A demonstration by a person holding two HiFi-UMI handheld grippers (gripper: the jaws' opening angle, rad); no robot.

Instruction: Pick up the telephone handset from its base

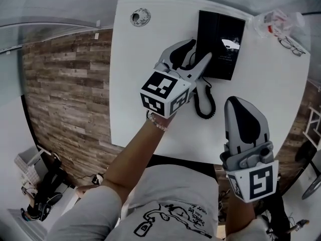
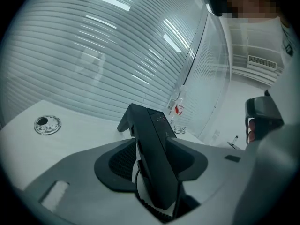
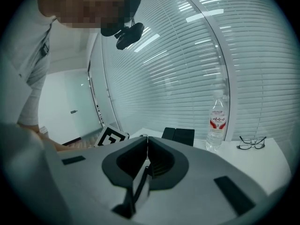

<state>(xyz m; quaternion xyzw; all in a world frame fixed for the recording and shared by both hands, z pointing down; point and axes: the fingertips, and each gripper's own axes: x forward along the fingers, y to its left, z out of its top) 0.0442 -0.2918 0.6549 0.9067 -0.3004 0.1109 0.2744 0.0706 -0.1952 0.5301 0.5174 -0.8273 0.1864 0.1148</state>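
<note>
Handset [image 2: 152, 144] inside open left hand-held gripper [image 1: 200, 49] | right hand-held gripper [image 1: 234, 102] closed, empty

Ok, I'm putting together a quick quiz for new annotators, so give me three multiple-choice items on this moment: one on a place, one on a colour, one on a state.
1. What stands between the left gripper's jaws?
A. the handset
B. the bottle
C. the glasses

2. What colour is the telephone?
A. white
B. black
C. red

3. How do the right gripper's jaws stand?
A. wide apart
B. shut on a pen
C. together, with nothing between them

Answers:
1 A: the left gripper view shows the dark handset between its jaws.
2 B: it is black against the white table.
3 C: the right gripper view shows its tips meeting with nothing between them.
</note>
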